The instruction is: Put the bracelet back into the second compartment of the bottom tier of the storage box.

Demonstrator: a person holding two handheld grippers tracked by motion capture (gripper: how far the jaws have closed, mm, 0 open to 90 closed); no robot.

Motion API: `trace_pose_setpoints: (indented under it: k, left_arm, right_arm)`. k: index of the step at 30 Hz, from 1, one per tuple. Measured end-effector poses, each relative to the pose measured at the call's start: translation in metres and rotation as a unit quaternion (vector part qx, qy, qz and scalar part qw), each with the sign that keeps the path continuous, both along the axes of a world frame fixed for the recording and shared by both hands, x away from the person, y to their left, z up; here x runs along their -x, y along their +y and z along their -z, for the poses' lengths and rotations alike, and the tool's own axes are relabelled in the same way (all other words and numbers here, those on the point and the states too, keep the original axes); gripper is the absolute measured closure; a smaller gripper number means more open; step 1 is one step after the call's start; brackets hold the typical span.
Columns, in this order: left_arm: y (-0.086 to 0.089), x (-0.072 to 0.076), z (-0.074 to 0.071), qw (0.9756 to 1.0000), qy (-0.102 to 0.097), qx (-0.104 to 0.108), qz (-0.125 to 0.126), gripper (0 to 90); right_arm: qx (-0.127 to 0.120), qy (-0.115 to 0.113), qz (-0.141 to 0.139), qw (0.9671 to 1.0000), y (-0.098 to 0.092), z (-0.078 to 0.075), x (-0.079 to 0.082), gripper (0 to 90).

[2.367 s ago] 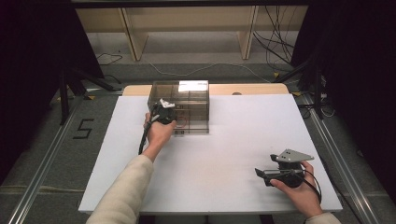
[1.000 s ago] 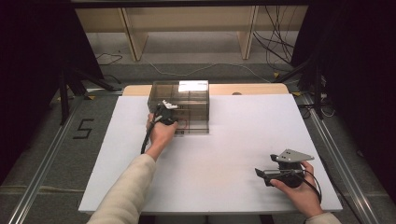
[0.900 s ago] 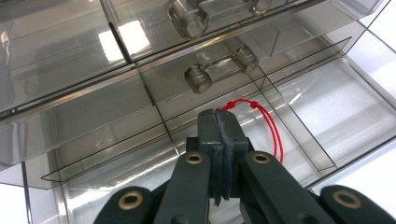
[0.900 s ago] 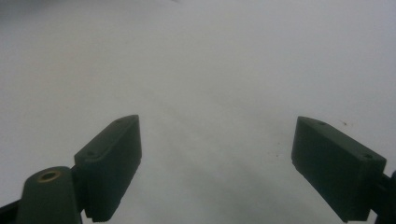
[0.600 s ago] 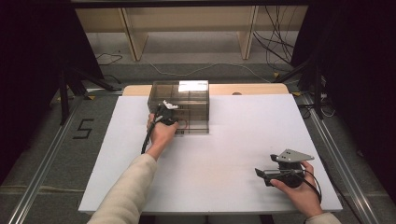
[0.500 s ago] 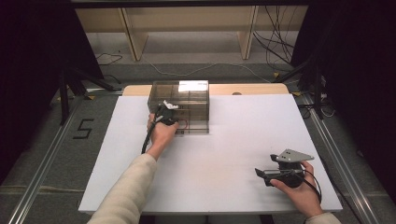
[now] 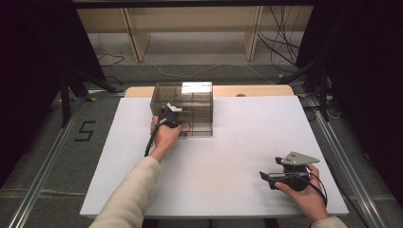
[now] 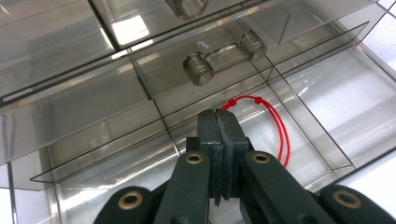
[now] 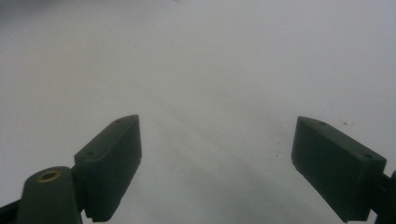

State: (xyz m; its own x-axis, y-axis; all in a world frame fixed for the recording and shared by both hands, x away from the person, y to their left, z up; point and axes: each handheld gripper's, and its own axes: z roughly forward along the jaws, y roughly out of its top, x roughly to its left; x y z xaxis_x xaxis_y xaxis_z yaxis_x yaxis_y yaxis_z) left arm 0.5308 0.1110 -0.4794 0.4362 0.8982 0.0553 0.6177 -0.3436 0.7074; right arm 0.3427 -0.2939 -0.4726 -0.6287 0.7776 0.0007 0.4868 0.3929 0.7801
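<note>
A clear acrylic drawer box (image 7: 190,97) stands at the back of the white table (image 7: 228,142), with its lower drawer (image 8: 322,112) pulled out. My left gripper (image 7: 177,121) reaches into that drawer. Its jaws (image 8: 217,115) are pressed together, and one end of a thin red cord loop (image 8: 276,128) runs in at their tips. The rest of the loop trails to the right over the drawer floor, and shows as a red speck (image 7: 188,126) from above. The drawer's clear bar handle (image 8: 224,56) is just beyond the tips. My right gripper (image 7: 264,176) rests near the table's front right, open (image 9: 215,140) over bare white surface.
Thin partitions (image 8: 163,121) split the drawer into compartments, and a second drawer with a round knob (image 8: 187,5) sits above it. A wooden shelf frame (image 7: 190,23) and loose cables (image 7: 280,52) lie on the floor beyond the table. Metal rails (image 7: 43,175) run along both sides.
</note>
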Motion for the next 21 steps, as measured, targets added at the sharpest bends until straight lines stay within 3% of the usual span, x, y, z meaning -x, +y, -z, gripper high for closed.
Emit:
trace_pose_setpoints:
  k: [21]
  left_arm:
    - [-0.0042, -0.0026, 0.0059, 0.9998, -0.002, -0.014, 0.01, 89.6]
  right_arm:
    - [-0.001, -0.003, -0.001, 1.0, -0.0002, 0.0001, -0.0003, 16.8]
